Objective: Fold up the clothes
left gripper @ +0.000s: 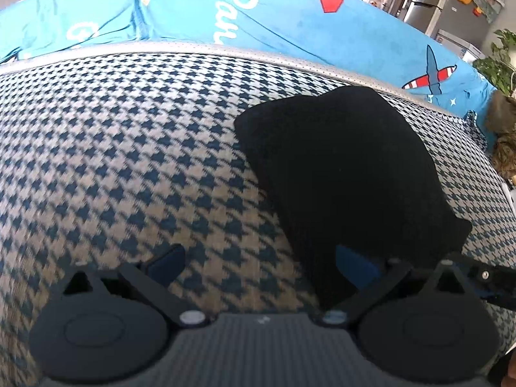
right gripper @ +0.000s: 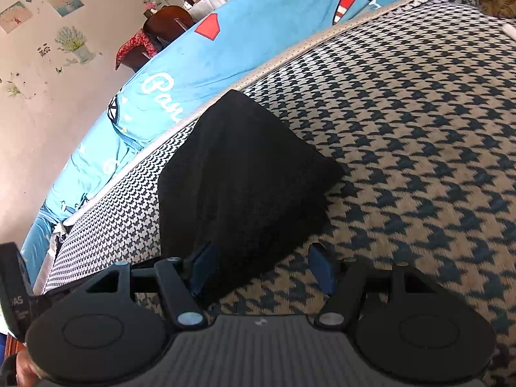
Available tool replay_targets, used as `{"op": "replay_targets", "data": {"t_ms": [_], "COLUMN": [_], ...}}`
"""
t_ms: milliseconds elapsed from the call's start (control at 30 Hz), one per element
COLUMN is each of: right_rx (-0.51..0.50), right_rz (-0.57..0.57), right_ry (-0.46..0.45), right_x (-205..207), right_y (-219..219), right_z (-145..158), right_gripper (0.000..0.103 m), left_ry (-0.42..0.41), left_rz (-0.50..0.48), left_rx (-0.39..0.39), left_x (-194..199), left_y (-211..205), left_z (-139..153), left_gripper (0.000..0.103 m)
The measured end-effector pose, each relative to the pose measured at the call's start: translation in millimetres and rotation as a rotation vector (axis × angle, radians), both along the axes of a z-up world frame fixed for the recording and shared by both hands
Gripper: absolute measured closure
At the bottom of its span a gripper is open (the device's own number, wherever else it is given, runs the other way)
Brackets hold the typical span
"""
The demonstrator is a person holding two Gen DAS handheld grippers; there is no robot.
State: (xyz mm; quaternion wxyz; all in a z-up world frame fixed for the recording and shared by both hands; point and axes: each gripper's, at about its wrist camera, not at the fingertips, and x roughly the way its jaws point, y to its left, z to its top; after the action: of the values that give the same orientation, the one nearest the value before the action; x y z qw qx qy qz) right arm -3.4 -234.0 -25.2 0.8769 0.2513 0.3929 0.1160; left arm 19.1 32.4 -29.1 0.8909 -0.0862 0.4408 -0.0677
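The black garment [left gripper: 342,167] shows no seams or folds; it is only a dark mass, so which kind of clothing it is cannot be told. Its near edge is hidden behind the right finger [left gripper: 354,267] of the left gripper. The houndstooth cover [left gripper: 129,148] is blurred in the near part, in both views. On the blue blanket [left gripper: 290,32] the white word [left gripper: 237,3] is cut off by the grey border [left gripper: 193,48] of the cover. In the right wrist view, the label [right gripper: 16,301] on the black object at the left edge is too small to read.
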Motion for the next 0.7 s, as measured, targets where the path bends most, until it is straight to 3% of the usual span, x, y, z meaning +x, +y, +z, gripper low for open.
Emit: {"op": "replay_targets", "data": {"t_ms": [267, 700], "right_rx": [0.079, 0.112], "right_rz": [-0.031, -0.030], "right_ry": [0.021, -0.002], "right_x": [12, 26], "right_y": [-8, -5], "right_z": [-6, -10], "right_gripper": [0.036, 0.036], "left_ry": [0.011, 0.021], "left_rz": [-0.056, -0.116], "left_rx": [-0.079, -0.192], "left_x": [38, 95], "left_y": [4, 4], "left_z": [-3, -8], "left_gripper": [0.000, 0.000]}}
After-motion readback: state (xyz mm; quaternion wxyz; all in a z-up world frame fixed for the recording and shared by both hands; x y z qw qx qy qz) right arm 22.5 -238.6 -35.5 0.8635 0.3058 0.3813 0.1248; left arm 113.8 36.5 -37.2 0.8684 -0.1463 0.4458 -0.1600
